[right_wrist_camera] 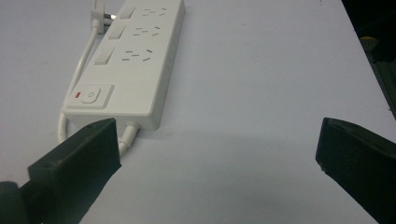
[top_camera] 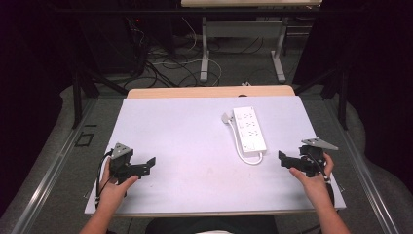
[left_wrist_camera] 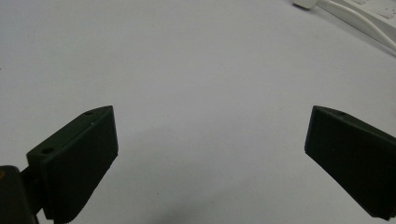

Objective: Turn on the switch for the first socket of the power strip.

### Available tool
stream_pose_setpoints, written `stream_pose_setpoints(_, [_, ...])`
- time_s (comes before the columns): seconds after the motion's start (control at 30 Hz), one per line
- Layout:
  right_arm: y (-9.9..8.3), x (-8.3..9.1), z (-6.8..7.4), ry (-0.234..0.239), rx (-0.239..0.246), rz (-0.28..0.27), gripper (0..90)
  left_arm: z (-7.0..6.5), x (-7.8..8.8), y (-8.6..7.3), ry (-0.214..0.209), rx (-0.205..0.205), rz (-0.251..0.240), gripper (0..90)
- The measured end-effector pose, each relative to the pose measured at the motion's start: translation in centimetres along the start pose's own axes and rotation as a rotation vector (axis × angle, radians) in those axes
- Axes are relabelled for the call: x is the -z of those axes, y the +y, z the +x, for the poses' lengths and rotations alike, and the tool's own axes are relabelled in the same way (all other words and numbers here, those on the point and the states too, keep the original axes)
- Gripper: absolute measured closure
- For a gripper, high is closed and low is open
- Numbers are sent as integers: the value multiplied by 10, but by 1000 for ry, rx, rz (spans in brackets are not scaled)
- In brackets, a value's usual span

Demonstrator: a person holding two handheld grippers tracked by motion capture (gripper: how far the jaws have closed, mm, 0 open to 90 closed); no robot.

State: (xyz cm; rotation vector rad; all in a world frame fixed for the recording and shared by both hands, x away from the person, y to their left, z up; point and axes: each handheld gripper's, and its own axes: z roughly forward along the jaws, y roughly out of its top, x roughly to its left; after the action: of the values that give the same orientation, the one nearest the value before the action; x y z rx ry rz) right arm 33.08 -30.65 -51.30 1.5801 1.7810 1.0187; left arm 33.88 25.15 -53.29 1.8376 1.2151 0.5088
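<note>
**Both grippers open near a power strip**

The table (top_camera: 185, 141) has a white top and it takes most of the high view. On its right half lies a white power strip (top_camera: 250, 128), flat, with the long side going away from the person. Its cord (top_camera: 242, 151) runs along the left side of the strip and loops at the near end; the plug (top_camera: 226, 118) lies just beside the far left corner. The left gripper (top_camera: 148, 165) is held over the near left part of the table, well apart from the strip, jaws wide apart with nothing between them. The right gripper (top_camera: 285, 159) is near the strip's near end, jaws also wide apart and empty
</note>
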Motion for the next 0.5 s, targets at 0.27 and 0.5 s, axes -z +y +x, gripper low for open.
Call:
stream_pose_setpoints(0.27, [3, 2, 7, 29, 21, 1, 0, -5, 3, 0, -6, -4, -16, 30])
stream_pose_setpoints(0.5, [8, 0, 16, 53, 71, -2, 0, -8, 4, -1, -18, -25, -10, 34])
